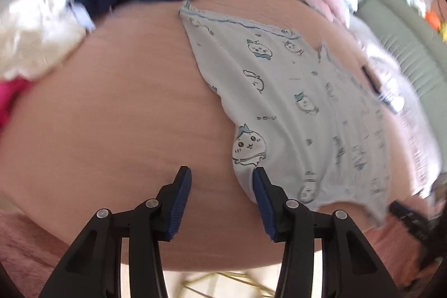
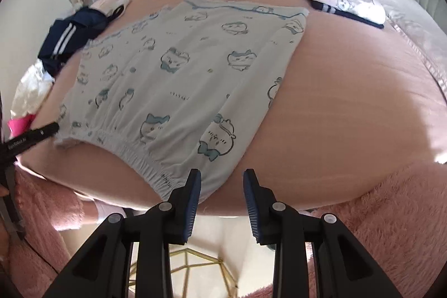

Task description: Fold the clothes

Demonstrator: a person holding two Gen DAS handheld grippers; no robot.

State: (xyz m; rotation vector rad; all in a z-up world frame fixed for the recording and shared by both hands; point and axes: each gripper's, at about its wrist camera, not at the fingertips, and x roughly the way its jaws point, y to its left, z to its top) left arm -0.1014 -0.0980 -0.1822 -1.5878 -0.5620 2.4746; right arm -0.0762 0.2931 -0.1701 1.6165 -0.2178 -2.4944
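Lying flat, printed shorts (image 2: 178,80) near bed edge (image 2: 279,203).

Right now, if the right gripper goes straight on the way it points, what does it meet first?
Probably the pink bed sheet, just beside the corner of the printed pyjama shorts. The right gripper is open and empty; its left finger overlaps the shorts' waistband edge, but depth is unclear.
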